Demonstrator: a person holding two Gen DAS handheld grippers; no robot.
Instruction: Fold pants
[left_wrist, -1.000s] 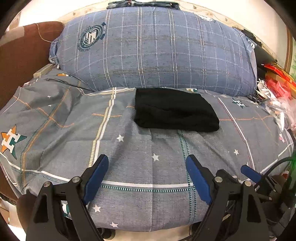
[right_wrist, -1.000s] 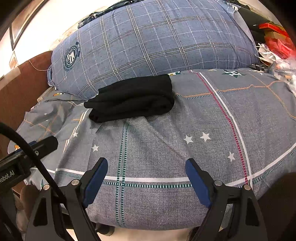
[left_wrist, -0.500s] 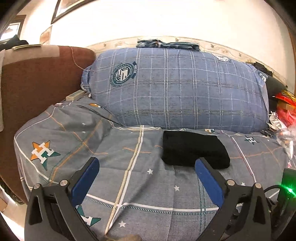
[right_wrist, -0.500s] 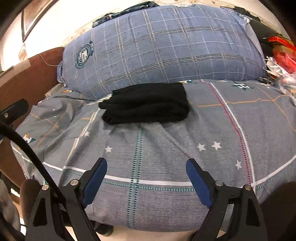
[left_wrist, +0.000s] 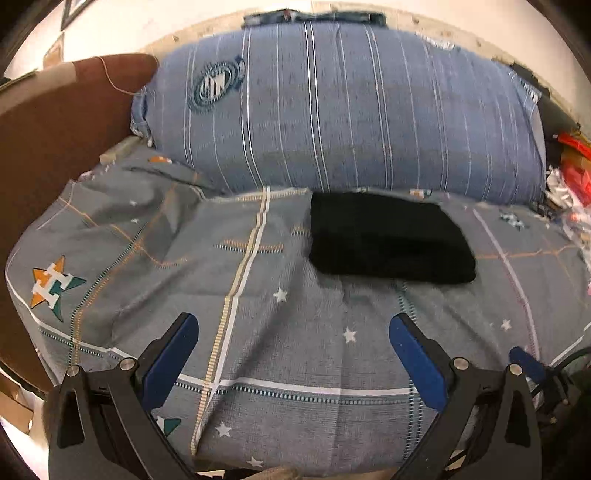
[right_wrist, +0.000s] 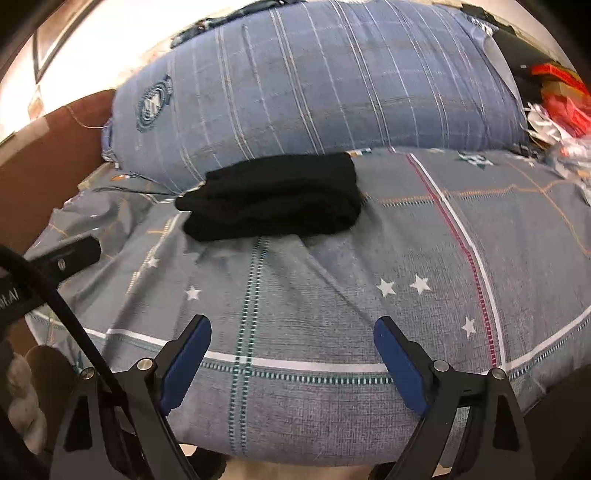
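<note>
folded pants on bedspread, just before pillow | pillow behind pants, along the bed's far side | headboard left of pillow and bedspread | clutter right of pillow (items too small to tell) | folded cloth on top of pillow

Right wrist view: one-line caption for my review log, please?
Folded black pants lie on the star-print bedsheet before a blue plaid pillow; the open right tool holds nothing.
</note>
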